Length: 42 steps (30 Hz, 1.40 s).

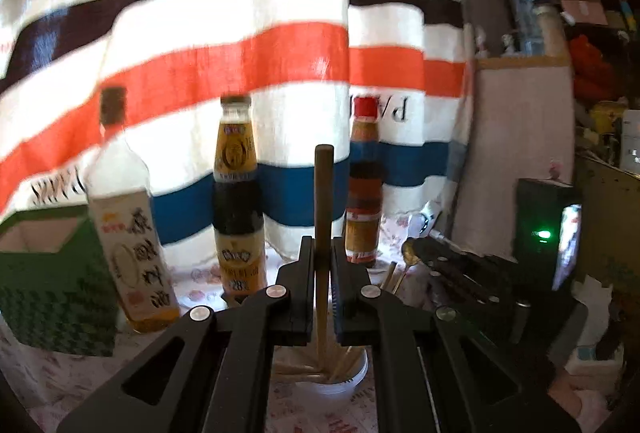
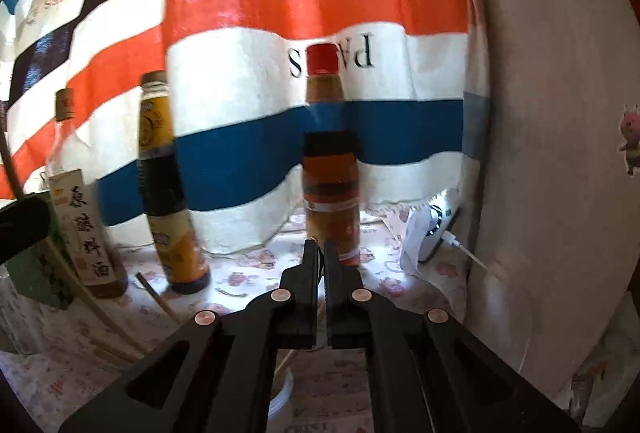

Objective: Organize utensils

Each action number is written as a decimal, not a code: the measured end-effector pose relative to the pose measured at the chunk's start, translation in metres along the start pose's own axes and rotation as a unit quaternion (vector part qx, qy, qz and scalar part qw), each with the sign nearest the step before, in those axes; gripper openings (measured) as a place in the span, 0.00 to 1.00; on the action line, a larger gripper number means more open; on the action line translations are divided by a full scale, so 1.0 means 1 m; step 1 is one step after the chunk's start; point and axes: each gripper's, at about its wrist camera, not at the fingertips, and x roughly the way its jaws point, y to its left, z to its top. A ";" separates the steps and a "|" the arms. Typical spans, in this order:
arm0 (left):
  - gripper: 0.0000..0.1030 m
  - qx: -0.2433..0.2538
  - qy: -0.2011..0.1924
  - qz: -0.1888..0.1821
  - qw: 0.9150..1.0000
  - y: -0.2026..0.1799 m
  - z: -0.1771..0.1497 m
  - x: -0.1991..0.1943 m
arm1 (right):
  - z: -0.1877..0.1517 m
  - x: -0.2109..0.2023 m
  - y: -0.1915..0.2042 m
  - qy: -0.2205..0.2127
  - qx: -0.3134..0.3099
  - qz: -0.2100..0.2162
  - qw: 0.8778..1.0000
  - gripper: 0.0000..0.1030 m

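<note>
In the left wrist view my left gripper [image 1: 322, 245] is shut on a wooden utensil handle [image 1: 323, 189] that stands upright, its lower end down in a clear plastic cup [image 1: 352, 379] holding several wooden chopsticks. My right gripper [image 1: 416, 251] shows to the right, holding a metal spoon [image 1: 409, 253] by its handle. In the right wrist view my right gripper [image 2: 321, 247] is shut; a thin metal edge shows between its jaws. Wooden chopsticks [image 2: 158, 299] and the cup rim [image 2: 282, 393] lie at lower left.
Three sauce bottles stand on the floral tablecloth before a striped cloth: a clear one [image 1: 128, 233], a yellow-labelled one [image 1: 238, 201] and a red-capped one [image 1: 364, 185]. A green box [image 1: 48, 273] stands at left. A white device with cable [image 2: 432, 229] sits right.
</note>
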 end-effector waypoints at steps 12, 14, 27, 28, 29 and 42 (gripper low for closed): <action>0.06 -0.039 0.111 -0.043 0.992 0.014 -0.044 0.063 | -0.026 0.044 -0.012 0.073 0.017 0.018 0.997 0.03; 0.06 -0.028 0.116 -0.036 0.992 0.011 -0.046 0.064 | -0.029 0.049 -0.012 0.087 0.021 0.033 0.995 0.03; 0.33 0.017 0.080 -0.016 0.997 0.001 -0.042 0.046 | -0.037 0.062 -0.018 0.152 0.089 0.125 0.976 0.05; 0.36 0.018 0.075 -0.013 0.997 0.002 -0.041 0.042 | -0.036 0.063 -0.019 0.154 0.093 0.130 0.975 0.07; 0.37 0.022 0.066 -0.004 0.998 0.003 -0.040 0.037 | -0.035 0.061 -0.021 0.152 0.099 0.135 0.974 0.08; 0.77 0.041 -0.024 0.085 0.995 0.019 -0.021 -0.058 | 0.000 -0.013 -0.007 0.047 0.072 0.151 0.985 0.65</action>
